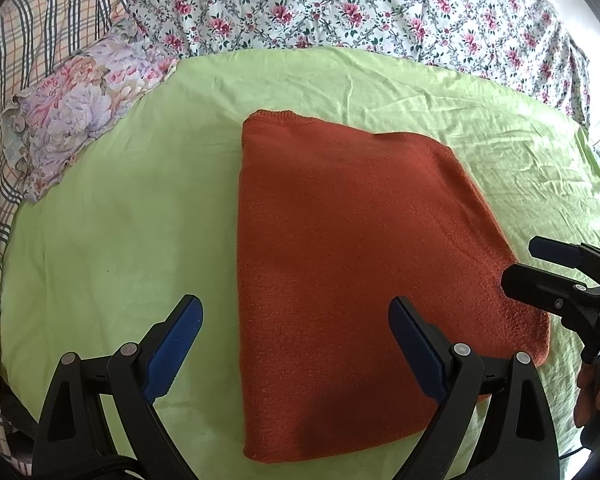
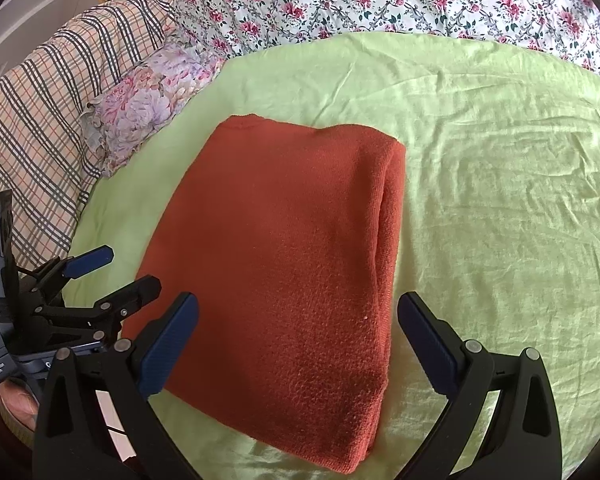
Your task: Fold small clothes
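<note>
Nearest the cameras, both grippers are seen spread wide and holding nothing. The left gripper, black-armed with blue ribbed pads, hovers above the near left part of the rust-orange knitted garment, one finger over the cloth and the other over bare sheet. The right gripper of the same build straddles the garment's near right portion, where the thick rolled fold edge runs away from the camera.

The garment lies flat, already folded into a compact, roughly rectangular stack of several layers, in the middle of the pale green cotton sheet. The task is judged to be close to done for this piece; what remains is probably one more fold across, or only a squaring of the edges.

If another fold is made, the near edge should be gripped at both corners through all layers at once, so that no under-layer is left behind. It should be lifted low and evenly and laid onto the far ribbed edge. The knit is thick and springy, so the fold may need pressing down. Dragging is best avoided, since the loose, creased sheet could bunch beneath.

Farther off to the left, a small lilac-and-pink flowered pillow lies at the sheet's edge, against a beige checked blanket. Beyond the sheet, a white quilt printed with pink roses spreads across the back.
</note>
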Tool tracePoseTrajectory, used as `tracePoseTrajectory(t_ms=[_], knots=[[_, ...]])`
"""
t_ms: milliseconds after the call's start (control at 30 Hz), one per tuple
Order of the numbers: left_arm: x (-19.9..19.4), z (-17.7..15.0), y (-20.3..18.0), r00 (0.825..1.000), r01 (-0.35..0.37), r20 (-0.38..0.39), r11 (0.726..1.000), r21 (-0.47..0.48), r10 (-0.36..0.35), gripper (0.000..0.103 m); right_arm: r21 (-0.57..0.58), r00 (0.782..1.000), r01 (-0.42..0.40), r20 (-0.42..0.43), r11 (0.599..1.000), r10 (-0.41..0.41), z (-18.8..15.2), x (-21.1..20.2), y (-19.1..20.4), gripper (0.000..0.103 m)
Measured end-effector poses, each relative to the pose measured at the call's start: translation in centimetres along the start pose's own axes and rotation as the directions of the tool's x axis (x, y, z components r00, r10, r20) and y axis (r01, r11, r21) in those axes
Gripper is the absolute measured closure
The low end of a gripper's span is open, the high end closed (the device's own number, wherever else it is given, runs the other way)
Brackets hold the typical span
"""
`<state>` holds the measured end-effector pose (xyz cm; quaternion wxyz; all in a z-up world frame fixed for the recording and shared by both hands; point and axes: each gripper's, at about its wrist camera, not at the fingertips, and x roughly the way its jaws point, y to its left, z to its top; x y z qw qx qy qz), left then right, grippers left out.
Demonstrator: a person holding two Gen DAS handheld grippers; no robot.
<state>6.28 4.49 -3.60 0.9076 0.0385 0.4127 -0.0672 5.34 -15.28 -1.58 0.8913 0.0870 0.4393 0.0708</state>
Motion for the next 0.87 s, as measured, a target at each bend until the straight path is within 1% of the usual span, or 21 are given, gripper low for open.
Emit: tracePoseTrajectory(t_ms=[567, 667, 767, 867], knots=[[-0.1, -0.1, 0.4, 1.0, -0.024, 0.012, 1.0, 0.005, 0.024, 0.008, 0.001, 1.0, 0.014, -0.003, 1.0, -0.014, -0.6, 0.1, -0.9, 0.003], [-0.1, -0.2, 0.5, 1.0, -0.02, 0.012, 1.0, 0.002, 0.02, 0.009, 0.003, 1.0, 0.016, -0.005, 1.0, -0.016, -0.7, 0.3, -0.9, 0.003], [0.0, -0.3, 0.6, 0.999, -0.031, 0.015, 1.0, 0.005, 0.031, 0.009, 0.009, 1.0, 0.019, -0.003, 1.0, -0.019, -0.7, 0.5, -1.0, 0.003], [0.2, -0.5, 0.7, 1.0, -0.013, 0.0, 1.0, -0.003, 0.013, 0.009, 0.014, 1.0, 0.021, -0.009, 1.0, -0.021, -0.7, 0.8, -1.2, 0.003]])
